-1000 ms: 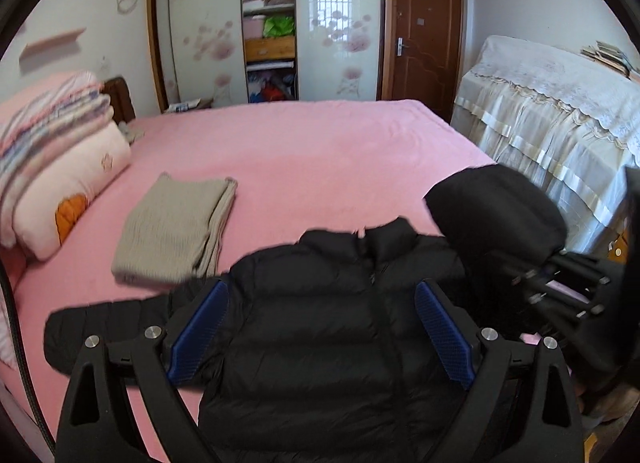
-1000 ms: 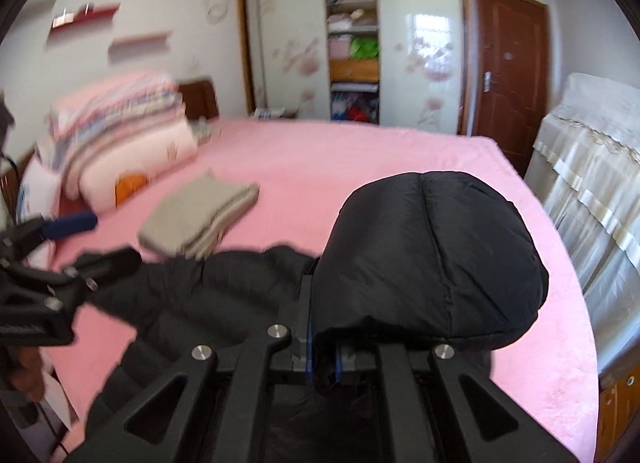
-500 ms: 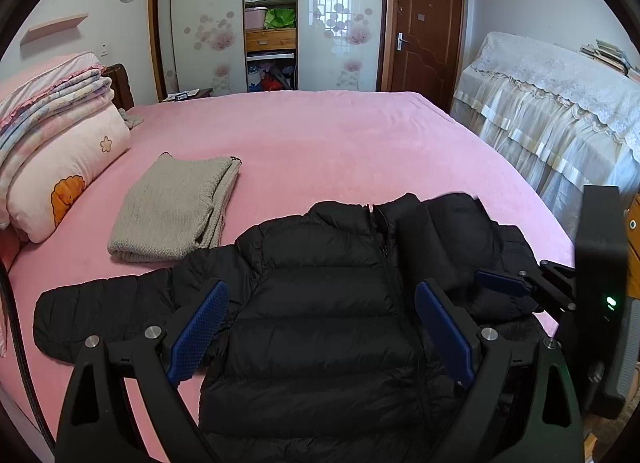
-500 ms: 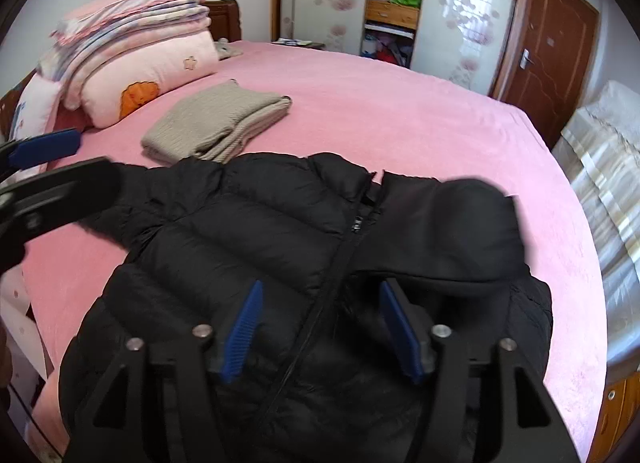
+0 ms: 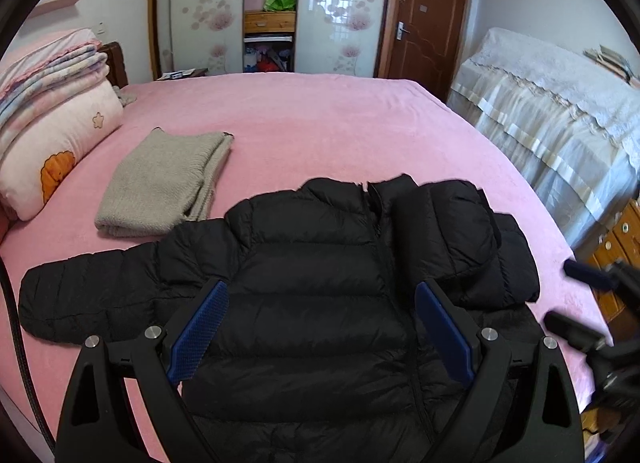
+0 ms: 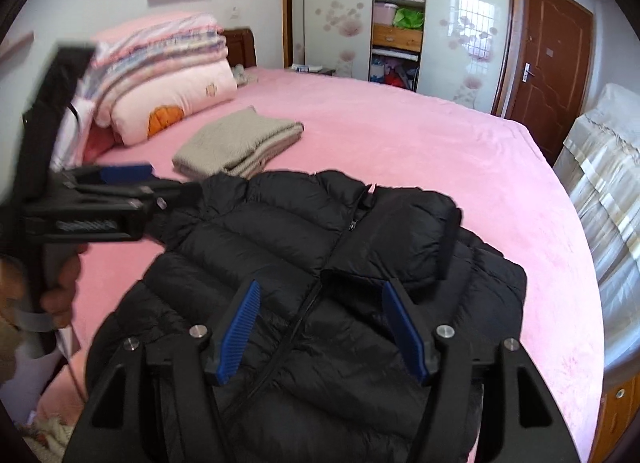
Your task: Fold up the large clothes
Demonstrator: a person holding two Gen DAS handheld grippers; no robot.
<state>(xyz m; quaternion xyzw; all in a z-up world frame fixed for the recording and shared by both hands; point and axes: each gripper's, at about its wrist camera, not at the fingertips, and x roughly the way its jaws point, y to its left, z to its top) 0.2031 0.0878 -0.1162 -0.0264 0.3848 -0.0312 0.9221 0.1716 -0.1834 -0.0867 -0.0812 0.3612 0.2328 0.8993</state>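
A black puffer jacket [image 5: 312,247] lies front up on the pink bed [image 5: 320,123]. Its right sleeve [image 5: 452,231] is folded in over the chest, while the other sleeve [image 5: 92,287] stretches out flat to the left. My left gripper [image 5: 320,291] hovers open over the jacket's middle with nothing between its blue pads. My right gripper [image 6: 322,291] is open too, just short of the folded sleeve [image 6: 404,239] and not touching it. In the right wrist view the left gripper [image 6: 168,183] shows at the left, over the jacket's [image 6: 320,247] shoulder, held by a hand.
A folded beige sweater [image 5: 164,179] lies on the bed beyond the jacket's left shoulder. Stacked quilts and pillows [image 5: 52,131] fill the bed's left side. Cloth-covered furniture [image 5: 560,123] and wooden drawers [image 5: 616,247] stand off the right edge. A wardrobe and a door are at the back.
My right gripper, shut on the raised sleeve, laid it over the jacket's chest, opened, let go and drew back. My left gripper sank a little toward the jacket.
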